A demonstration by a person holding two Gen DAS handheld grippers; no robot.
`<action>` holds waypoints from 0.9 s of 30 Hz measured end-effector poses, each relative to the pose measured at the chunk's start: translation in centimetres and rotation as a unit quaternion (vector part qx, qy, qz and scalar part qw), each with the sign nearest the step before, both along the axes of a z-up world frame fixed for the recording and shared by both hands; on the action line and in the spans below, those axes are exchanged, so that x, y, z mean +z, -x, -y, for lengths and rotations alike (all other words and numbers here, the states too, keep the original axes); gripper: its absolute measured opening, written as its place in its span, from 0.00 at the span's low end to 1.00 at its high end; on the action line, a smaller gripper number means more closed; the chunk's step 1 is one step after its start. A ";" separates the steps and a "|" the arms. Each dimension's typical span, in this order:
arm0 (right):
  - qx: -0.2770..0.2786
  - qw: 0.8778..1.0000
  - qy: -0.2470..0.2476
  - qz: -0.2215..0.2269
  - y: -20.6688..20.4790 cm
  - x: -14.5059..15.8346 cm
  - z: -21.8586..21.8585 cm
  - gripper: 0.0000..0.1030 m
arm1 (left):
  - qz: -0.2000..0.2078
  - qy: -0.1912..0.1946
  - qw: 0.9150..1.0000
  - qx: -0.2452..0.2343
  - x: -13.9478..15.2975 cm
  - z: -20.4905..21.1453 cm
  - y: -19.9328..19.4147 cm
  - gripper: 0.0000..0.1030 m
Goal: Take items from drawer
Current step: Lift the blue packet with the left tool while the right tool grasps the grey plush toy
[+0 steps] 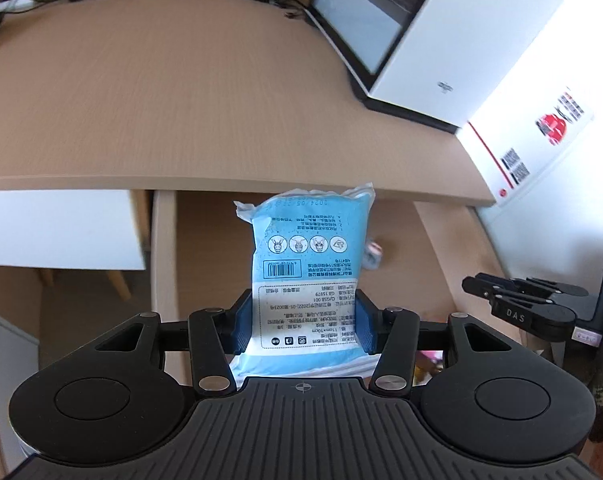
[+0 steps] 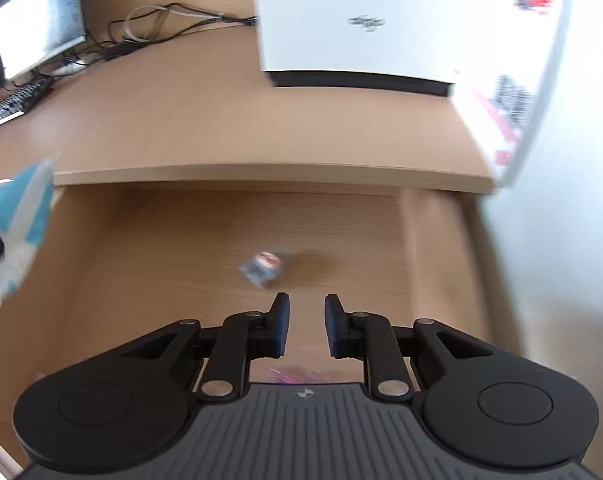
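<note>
Right claw (image 2: 305, 326) is clenched on nothing; the small packet (image 2: 264, 267) lies in the drawer (image 2: 161, 248) just ahead, slightly left. Left claw (image 1: 303, 322) grips the blue pack (image 1: 307, 256), so right's nearer.

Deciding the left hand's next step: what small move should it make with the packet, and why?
Probably carry the packet forward over the desk and lower it there. The left gripper is clamped on it, lifted clear above the open drawer, and the desk just ahead is bare. A small item is left in the drawer.
</note>
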State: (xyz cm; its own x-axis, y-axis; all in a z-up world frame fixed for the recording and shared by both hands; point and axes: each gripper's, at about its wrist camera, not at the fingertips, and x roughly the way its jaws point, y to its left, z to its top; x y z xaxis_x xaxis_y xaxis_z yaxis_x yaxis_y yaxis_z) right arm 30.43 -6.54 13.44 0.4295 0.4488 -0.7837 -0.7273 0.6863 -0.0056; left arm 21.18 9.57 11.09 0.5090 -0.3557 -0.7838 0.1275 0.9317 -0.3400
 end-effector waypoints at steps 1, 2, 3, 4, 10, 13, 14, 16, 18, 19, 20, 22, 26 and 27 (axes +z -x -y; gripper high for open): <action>-0.005 1.000 0.002 -0.003 0.3 -0.1 0.6 0.21 | -0.002 0.002 1.000 -0.008 -0.1 0.1 0.1 0.53; -0.009 1.000 0.003 -0.007 0.0 0.0 1.3 0.23 | -0.005 0.005 1.000 -0.014 -0.1 0.4 0.3 0.53; -0.011 1.000 0.005 -0.008 0.0 -0.1 1.5 0.29 | -0.010 0.011 1.000 -0.019 -0.3 0.7 0.4 0.53; -0.012 1.000 0.007 -0.008 -0.1 -0.2 1.3 0.34 | -0.015 0.017 1.000 -0.022 -0.6 1.0 0.6 0.53; 0.025 1.000 0.006 -0.015 -0.3 -1.6 -3.0 0.51 | -0.036 0.021 0.999 -0.027 -1.3 1.3 2.2 0.53; 0.041 0.999 -0.003 -0.028 -1.0 -3.1 -6.3 0.51 | -0.036 0.006 0.999 -0.026 -0.9 1.2 3.2 0.53; 0.046 0.998 -0.004 -0.034 -1.2 -3.7 -7.3 0.52 | -0.035 0.000 0.999 -0.026 -0.8 1.2 3.5 0.53; 0.053 0.998 0.003 -0.043 -1.9 -5.1 -9.4 0.57 | -0.036 -0.008 0.999 -0.023 -0.6 1.0 4.1 0.53; 0.044 0.998 0.017 -0.042 -2.7 -6.6 -11.1 0.60 | -0.039 -0.015 0.999 -0.022 -0.6 0.9 4.6 0.53; 0.038 0.998 0.022 -0.046 -3.1 -7.2 -11.8 0.60 | -0.041 -0.018 0.999 -0.021 -0.7 0.8 4.8 0.53; 0.034 0.998 0.026 -0.053 -3.5 -7.9 -12.3 0.60 | -0.044 -0.020 0.999 -0.021 -0.8 0.8 5.0 0.53; 0.029 0.997 0.036 -0.066 -3.8 -8.8 -12.9 0.54 | -0.049 -0.022 0.998 -0.019 -1.0 0.6 5.0 0.53; 0.033 0.996 0.038 -0.072 -2.6 -8.2 -12.4 0.36 | -0.053 -0.009 0.998 -0.025 -1.7 0.6 4.5 0.53; 0.036 0.996 0.037 -0.073 -2.1 -7.8 -12.0 0.36 | -0.057 -0.006 0.998 -0.029 -2.0 0.7 4.2 0.53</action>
State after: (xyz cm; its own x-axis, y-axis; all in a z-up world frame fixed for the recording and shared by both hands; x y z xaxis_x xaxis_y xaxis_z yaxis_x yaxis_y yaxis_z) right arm 32.57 5.50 5.60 0.2775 0.4133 -0.8673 -0.7708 0.6346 0.0558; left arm 16.96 8.83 9.10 0.3955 -0.3719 -0.8398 0.1432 0.9281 -0.3436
